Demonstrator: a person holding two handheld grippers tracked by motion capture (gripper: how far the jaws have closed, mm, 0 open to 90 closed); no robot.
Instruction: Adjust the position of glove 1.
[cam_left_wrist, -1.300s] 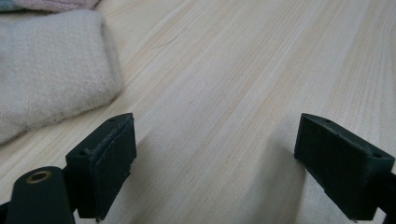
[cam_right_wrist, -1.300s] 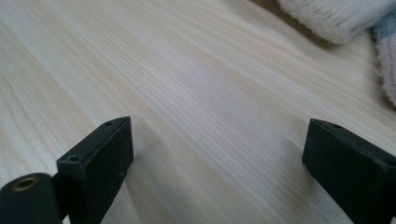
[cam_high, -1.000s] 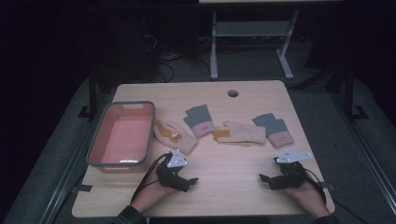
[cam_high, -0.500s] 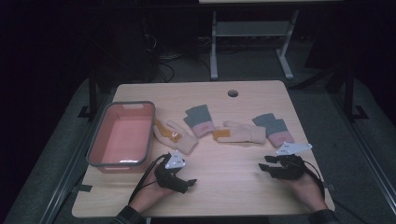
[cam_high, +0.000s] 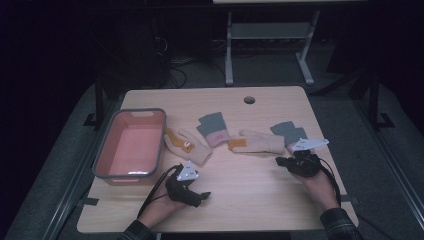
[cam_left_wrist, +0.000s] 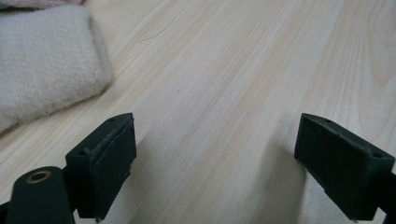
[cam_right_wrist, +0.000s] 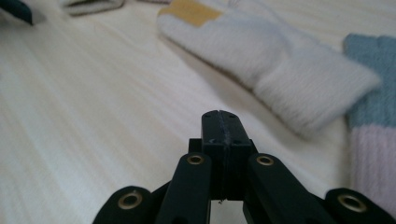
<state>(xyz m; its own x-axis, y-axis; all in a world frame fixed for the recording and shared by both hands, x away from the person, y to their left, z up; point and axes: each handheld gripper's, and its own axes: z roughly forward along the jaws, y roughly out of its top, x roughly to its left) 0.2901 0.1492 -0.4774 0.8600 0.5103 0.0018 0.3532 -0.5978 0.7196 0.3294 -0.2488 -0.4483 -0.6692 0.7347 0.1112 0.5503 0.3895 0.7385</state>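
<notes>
Several knitted gloves lie across the middle of the table: a cream glove with orange fingers (cam_high: 189, 146), a grey and pink glove (cam_high: 212, 129), a second cream glove (cam_high: 259, 142) (cam_right_wrist: 280, 51) and a blue-grey glove (cam_high: 285, 131) (cam_right_wrist: 373, 112). My left gripper (cam_high: 201, 196) (cam_left_wrist: 215, 158) rests on the wood below the first cream glove (cam_left_wrist: 42, 65), open with nothing between its jaws. My right gripper (cam_high: 279, 161) (cam_right_wrist: 220, 126) hovers just short of the second cream glove. Its jaws have just been closing and now stand shut on nothing.
A pink bin (cam_high: 104, 150) with a grey rim sits at the table's left side. The wooden table (cam_high: 250, 200) has a cable hole (cam_high: 249, 100) near its far edge. A metal stand (cam_high: 270, 30) is on the floor behind.
My right gripper has moved away from the person toward the gloves and risen a little, and its jaws have gone from open to shut. The left gripper has stayed put.
</notes>
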